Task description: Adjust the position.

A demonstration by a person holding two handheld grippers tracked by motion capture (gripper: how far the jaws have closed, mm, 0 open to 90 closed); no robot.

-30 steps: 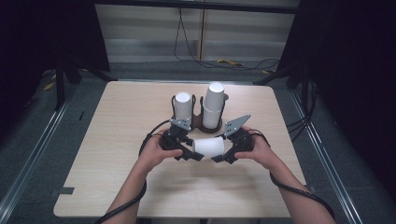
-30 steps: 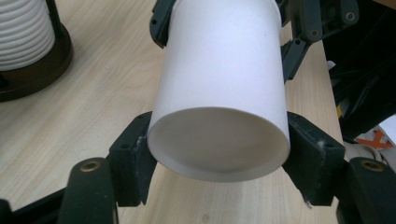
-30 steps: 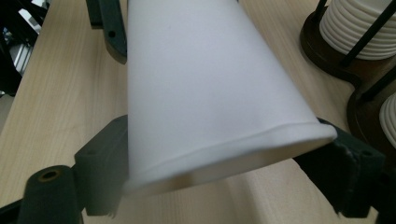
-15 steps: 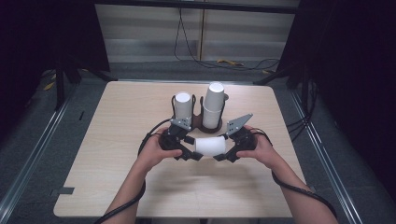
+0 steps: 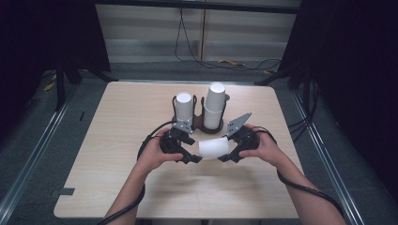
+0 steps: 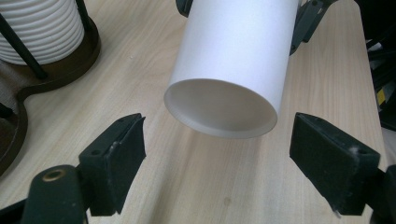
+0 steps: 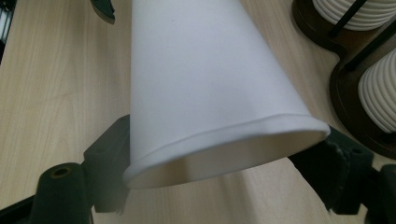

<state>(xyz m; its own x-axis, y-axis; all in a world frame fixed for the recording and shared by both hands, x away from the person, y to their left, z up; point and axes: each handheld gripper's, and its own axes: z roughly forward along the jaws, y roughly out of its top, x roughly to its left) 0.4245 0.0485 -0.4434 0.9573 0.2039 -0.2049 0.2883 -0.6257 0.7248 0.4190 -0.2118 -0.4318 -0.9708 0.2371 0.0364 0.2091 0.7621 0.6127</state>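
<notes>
A white paper cup (image 5: 213,148) lies on its side just above the table, between my two grippers. My right gripper (image 5: 230,151) is shut on its wide rim end; in the right gripper view both jaws of this gripper (image 7: 224,156) press the cup (image 7: 201,84) near the rim. My left gripper (image 5: 193,151) faces the narrow base end. Its jaws have just been opening and now stand wide. In the left gripper view the pads (image 6: 116,149) of that gripper (image 6: 219,140) flank the cup's recessed base (image 6: 224,102) without touching it.
Behind the grippers, a dark wooden holder (image 5: 199,123) with black wire frames carries two stacks of upturned white cups, a short one (image 5: 184,105) and a taller one (image 5: 215,105). The light wooden table (image 5: 117,154) has bare room on both sides and in front.
My left gripper's jaws have spread apart and come off the cup's base end. The cup stays in my right gripper. Both hands have kept their places.
</notes>
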